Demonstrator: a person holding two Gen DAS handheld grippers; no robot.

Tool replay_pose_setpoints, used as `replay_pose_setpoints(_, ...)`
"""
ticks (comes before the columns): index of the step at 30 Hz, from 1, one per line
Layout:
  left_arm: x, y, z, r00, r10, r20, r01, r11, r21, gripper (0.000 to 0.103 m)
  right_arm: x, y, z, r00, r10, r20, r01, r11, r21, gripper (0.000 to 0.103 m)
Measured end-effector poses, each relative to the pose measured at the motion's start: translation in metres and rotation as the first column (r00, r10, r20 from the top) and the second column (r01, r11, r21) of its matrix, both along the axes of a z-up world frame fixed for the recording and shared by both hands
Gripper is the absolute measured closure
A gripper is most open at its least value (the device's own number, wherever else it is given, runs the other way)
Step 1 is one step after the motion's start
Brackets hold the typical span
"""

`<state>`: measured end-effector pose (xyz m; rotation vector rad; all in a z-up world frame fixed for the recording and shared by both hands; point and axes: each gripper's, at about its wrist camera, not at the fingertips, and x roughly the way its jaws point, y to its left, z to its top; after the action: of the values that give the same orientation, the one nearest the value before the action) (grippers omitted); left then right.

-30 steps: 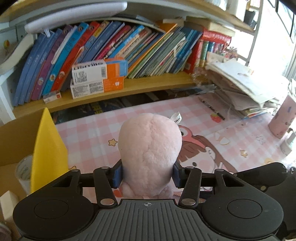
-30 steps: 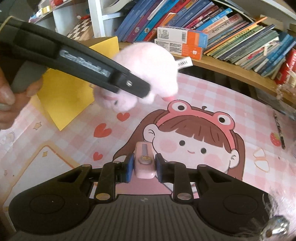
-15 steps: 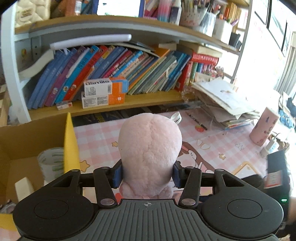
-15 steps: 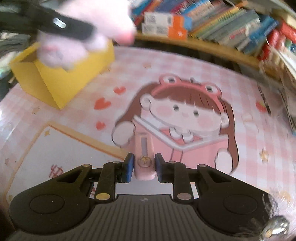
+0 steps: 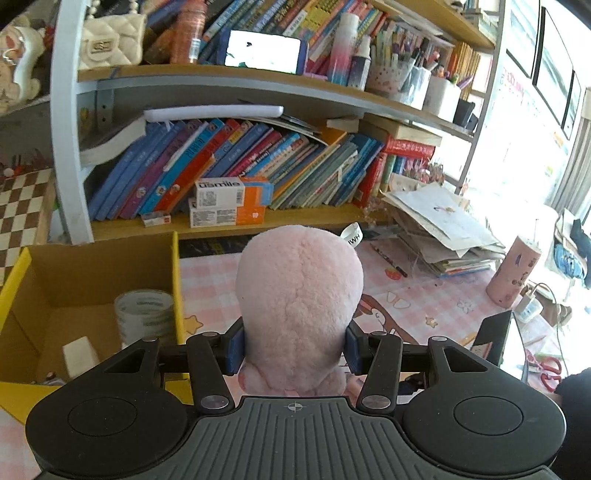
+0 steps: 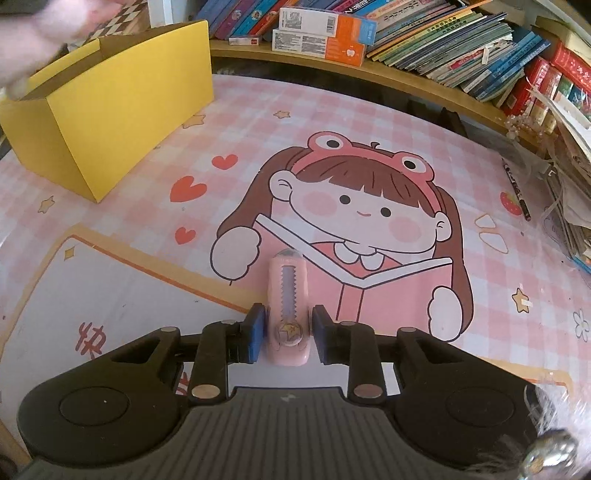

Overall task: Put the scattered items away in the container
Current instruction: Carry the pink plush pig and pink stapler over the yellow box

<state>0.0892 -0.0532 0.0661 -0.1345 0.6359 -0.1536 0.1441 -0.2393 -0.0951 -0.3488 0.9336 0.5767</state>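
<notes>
Plush toy: we see one pink plush toy clamped between the blue pads of the left gripper, upright, its white tag at 1 o'clock from its crown.
Left gripper: closed on the plush toy, both pads pressing into its sides; it is held above the desk, with the box at 9 o'clock.
Utility knife: one small pink utility knife lies between the pads of the right gripper, pointing toward 12 o'clock over the cartoon girl on the desk mat.
Right gripper: we see a narrow gap on each side of the knife, so the pads bracket it without pressing; whether the knife rests on the mat or is carried we cannot tell.
Container: one yellow cardboard box stands open at 10 o'clock in the right wrist view, well apart from the knife.
Only in the left wrist view: the box interior, holding one tape roll against its right wall and one pale block at the roll's 7 o'clock; also the upper shelf with pens and bottles, one pink cup at 3 o'clock and a paper stack at 2 o'clock.
Only in the right wrist view: the full mat print, the box's yellow outer walls, one pencil at 3 o'clock, and a blurred hand at 10 o'clock.
Both views: two stacked orange-and-white cartons on the lower bookshelf at 12 o'clock.
</notes>
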Motion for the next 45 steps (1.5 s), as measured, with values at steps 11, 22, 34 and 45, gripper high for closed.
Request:
replay_pose_setpoints(11, -0.017, 0.022, 0.007, 0.999, -0.007, 0.043, 0.008, 1.000, -0.022, 0.053, -0.013, 0.010, 0.010, 0.999, -0.020, 0.038, 0.022, 0.999, -0.047, 0.080)
replay_pose_setpoints(22, -0.033, 0.058, 0.006, 0.998, 0.021, 0.062, -0.017, 0.998, -0.053, 0.053, -0.028, 0.021, 0.048, 0.993, -0.044, 0.107, 0.048, 0.998, -0.033, 0.080)
replay_pose_setpoints(34, -0.044, 0.111, 0.013, 0.989, 0.087, 0.117, -0.085, 0.996, -0.018, 0.053, -0.037, 0.068, 0.094, 0.984, 0.032, 0.174, -0.036, 0.999, 0.017, 0.080)
replay_pose_setpoints(45, -0.040, 0.158, 0.017, 0.971, 0.183, 0.154, -0.186, 0.983, 0.003, 0.053, -0.033, 0.123, 0.135, 0.959, 0.148, 0.243, -0.161, 0.986, 0.032, 0.080)
